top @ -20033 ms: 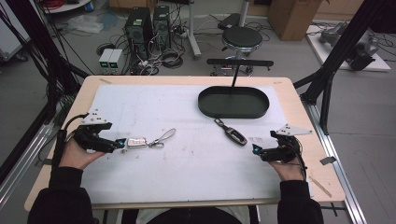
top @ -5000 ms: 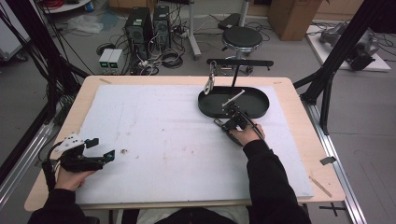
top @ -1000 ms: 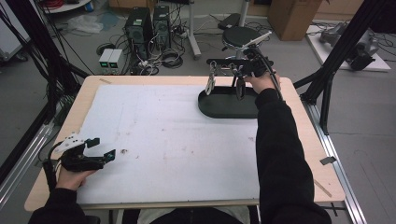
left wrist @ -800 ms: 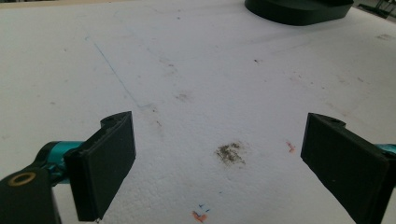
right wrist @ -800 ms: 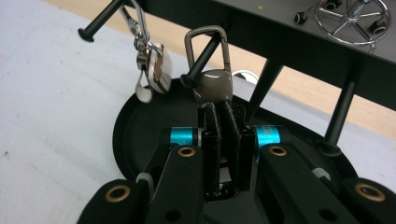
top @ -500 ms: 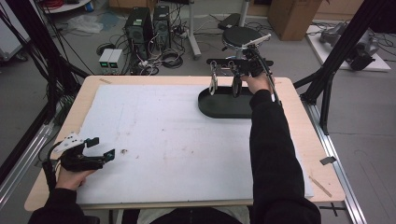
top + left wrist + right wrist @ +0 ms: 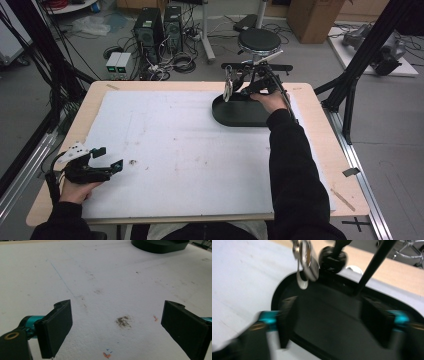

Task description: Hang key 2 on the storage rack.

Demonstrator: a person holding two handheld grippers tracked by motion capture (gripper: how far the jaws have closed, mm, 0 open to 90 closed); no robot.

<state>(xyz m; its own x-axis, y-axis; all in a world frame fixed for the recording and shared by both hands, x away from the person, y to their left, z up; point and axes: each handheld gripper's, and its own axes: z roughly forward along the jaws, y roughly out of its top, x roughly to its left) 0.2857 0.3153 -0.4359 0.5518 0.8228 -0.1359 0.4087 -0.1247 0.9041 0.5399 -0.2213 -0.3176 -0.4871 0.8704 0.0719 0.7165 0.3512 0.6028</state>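
Observation:
A black oval tray (image 7: 234,116) with an upright stand and crossbar (image 7: 280,66) sits at the far right of the white mat. A silver key ring (image 7: 228,86) hangs from the bar's left end; it shows blurred in the right gripper view (image 7: 305,257) beside a dark black object (image 7: 333,257). My right gripper (image 7: 246,88) hovers low over the tray (image 7: 324,322) just below the bar. Its jaws have just been opening and stand apart with nothing between them. My left gripper (image 7: 111,163) rests open at the near left, its jaws (image 7: 117,327) wide over bare mat.
The stand's thin black pole (image 7: 372,267) rises just beyond my right jaws. A dark smudge (image 7: 123,321) marks the mat ahead of the left gripper. The tray's edge (image 7: 160,245) shows far off. The table's wooden border (image 7: 320,125) runs along the right.
My right hand has sunk from the crossbar toward the tray, and its jaws have gone from shut to open. The left hand has stayed put.

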